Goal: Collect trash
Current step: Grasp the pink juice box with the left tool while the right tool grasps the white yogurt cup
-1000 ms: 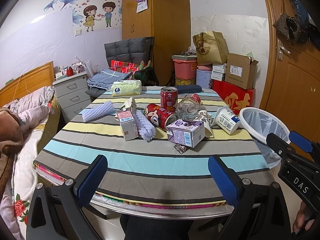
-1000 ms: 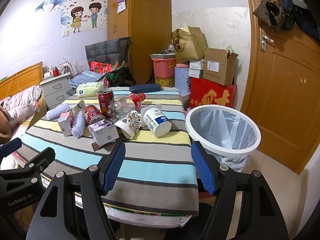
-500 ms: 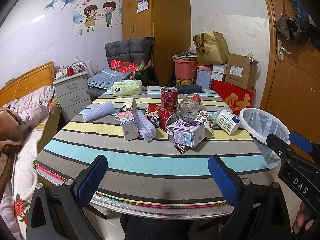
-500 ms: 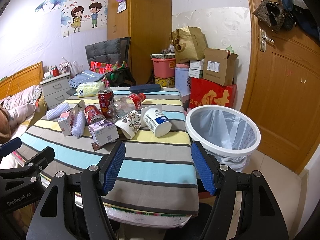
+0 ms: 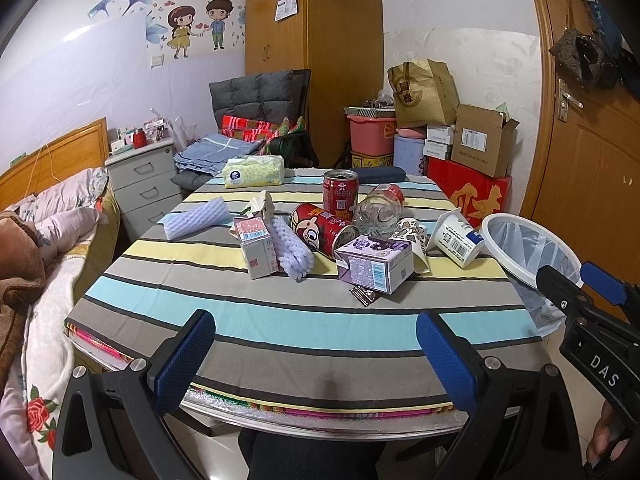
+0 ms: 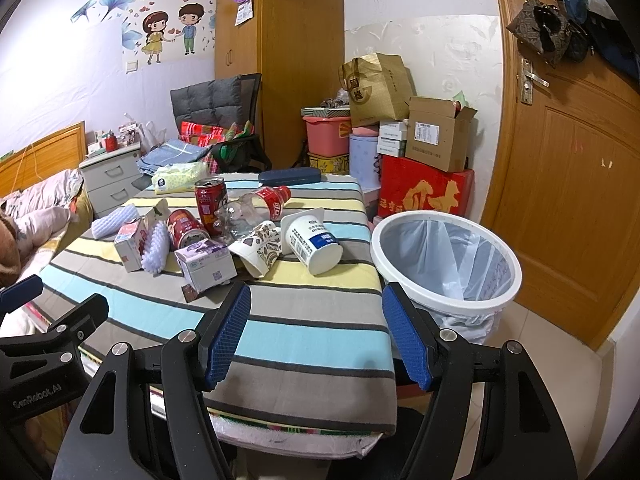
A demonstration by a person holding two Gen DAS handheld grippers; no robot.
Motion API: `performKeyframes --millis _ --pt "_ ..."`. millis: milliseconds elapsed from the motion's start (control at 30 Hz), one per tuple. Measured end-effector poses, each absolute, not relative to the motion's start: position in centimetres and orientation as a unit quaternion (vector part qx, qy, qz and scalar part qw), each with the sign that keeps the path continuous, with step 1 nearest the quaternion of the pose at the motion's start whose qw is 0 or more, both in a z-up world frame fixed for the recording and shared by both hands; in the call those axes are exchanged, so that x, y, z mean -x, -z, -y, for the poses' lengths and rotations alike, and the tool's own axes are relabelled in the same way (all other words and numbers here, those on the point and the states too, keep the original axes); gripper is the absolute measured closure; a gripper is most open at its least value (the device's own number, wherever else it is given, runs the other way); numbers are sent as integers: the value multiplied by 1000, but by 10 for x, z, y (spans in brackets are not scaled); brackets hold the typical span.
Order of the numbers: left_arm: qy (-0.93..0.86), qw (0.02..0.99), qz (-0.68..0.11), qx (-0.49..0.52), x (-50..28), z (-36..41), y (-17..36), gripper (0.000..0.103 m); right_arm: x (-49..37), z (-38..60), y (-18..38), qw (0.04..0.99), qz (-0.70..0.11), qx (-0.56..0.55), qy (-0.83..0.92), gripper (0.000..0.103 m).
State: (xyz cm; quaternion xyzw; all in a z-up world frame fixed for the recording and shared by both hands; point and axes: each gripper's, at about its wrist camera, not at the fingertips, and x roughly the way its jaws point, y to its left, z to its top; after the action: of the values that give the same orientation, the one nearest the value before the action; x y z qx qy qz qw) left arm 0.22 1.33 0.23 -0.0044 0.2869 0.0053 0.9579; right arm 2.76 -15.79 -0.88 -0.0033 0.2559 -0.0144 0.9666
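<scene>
Trash lies in a heap mid-table: a purple carton (image 5: 376,265) (image 6: 206,265), a fallen red can (image 5: 322,230), an upright red can (image 5: 340,194) (image 6: 211,204), a clear crushed bottle (image 5: 378,210), a patterned paper cup (image 6: 258,248), a white yoghurt cup (image 5: 456,238) (image 6: 314,242), a pink milk carton (image 5: 256,246), a foam roll (image 5: 294,250) and a small wrapper (image 5: 363,294). A white lined bin (image 6: 446,262) (image 5: 528,250) stands right of the table. My left gripper (image 5: 316,356) and right gripper (image 6: 316,334) hover open over the near edge, holding nothing.
The table wears a striped cloth (image 5: 280,320). A tissue pack (image 5: 253,172) and a dark case (image 5: 378,174) lie at its far end. A bed (image 5: 36,248) and drawers (image 5: 142,188) are left; stacked boxes (image 6: 424,188) and a wooden door (image 6: 568,168) are right.
</scene>
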Motion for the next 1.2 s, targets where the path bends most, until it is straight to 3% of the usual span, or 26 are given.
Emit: performKeyframes --millis 400,900,1067,1200 --pt "-7 949 -315 24 -44 -42 7 1 -72 174 19 967 -255 -9 -24 33" --pt "-25 926 -364 96 -128 -98 18 1 -134 190 32 949 -312 -4 -39 33" --pt "-33 922 -375 91 -153 -101 25 9 -145 190 36 943 -330 -4 -51 33" --pt "-35 917 -386 99 -172 -107 33 10 -155 191 38 937 -344 -9 -65 33"
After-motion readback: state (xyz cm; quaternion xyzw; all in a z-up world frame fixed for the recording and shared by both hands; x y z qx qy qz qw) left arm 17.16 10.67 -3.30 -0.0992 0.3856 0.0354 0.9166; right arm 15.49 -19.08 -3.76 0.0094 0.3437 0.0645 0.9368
